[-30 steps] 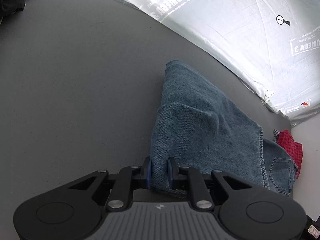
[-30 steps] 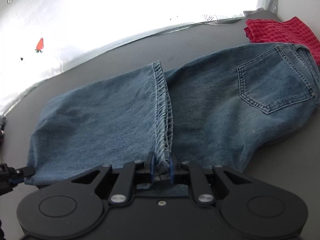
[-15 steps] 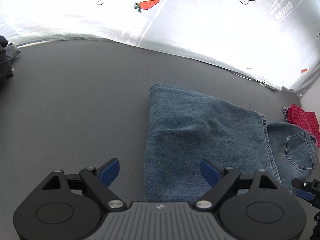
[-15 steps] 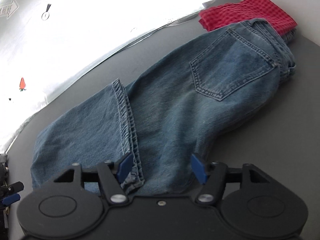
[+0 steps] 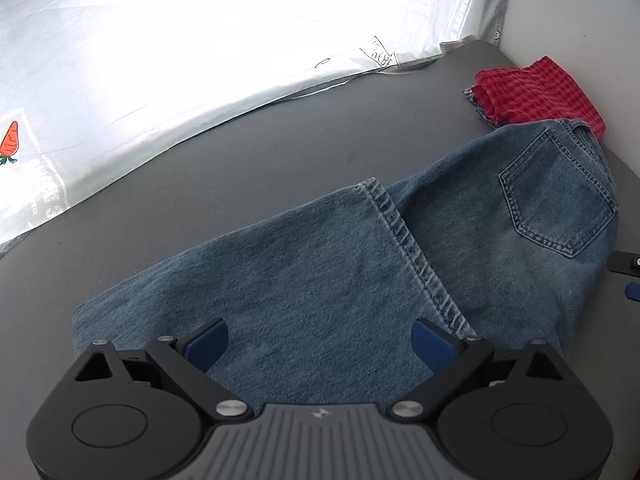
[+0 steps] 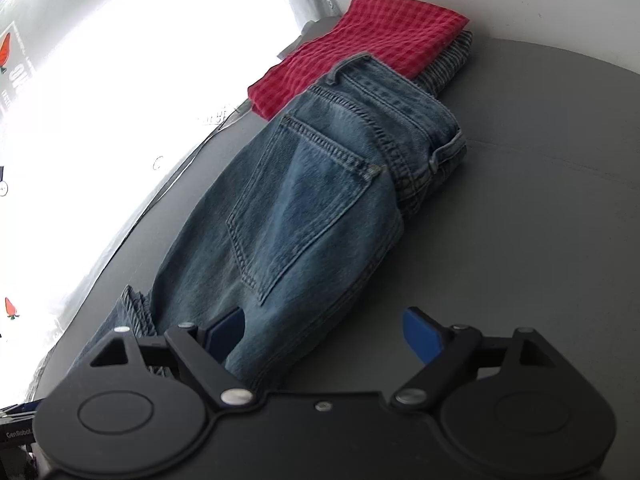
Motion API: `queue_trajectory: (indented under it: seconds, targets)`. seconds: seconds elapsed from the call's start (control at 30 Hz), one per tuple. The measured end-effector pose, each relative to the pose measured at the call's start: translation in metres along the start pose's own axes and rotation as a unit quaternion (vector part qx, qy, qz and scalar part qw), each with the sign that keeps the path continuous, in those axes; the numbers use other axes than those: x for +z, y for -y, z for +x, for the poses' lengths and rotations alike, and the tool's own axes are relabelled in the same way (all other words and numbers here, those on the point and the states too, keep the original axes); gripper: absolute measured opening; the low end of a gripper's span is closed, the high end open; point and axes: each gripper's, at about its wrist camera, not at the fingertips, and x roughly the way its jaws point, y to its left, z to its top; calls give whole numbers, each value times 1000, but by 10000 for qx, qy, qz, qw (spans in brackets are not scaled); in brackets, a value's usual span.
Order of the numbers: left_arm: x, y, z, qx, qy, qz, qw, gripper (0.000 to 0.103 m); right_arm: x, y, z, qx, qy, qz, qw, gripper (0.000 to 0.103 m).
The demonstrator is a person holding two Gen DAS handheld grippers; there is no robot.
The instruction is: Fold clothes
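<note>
With the leg hems brought up over the thighs, the jeans (image 5: 304,280) lie once-folded on the grey surface (image 5: 240,168), waistband touching a folded red checked cloth (image 6: 360,40); a further fold toward the waist likely remains. Left tool (image 5: 320,340) and right tool (image 6: 324,332) both hang released, blue pads spread, grasping nothing. Denim looks thick and faded, with raised stitched seams.

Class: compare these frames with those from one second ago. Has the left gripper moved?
Yes. The left gripper has let go of the jeans and swung right: the red checked cloth, formerly at the frame's right edge, now sits further in.
</note>
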Motion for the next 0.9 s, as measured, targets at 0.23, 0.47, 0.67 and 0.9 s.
queue_trajectory:
  seconds: [0.23,0.47,0.67,0.9]
  targets:
    - [24,29,42,235,-590,156,9979,98,37,36,26,7,136,352,9993,87]
    - [20,33,74,439,-1222,10,9915,103,61,54,56,133,104,656,9977,90]
    - [16,16,77,169,-1374,-464,9893,103,72,57,72,289,194,905,9953,97]
    - [6,12,71,127,-1184,-554,9913,103,79,64,89,763,192,1820,9801,88]
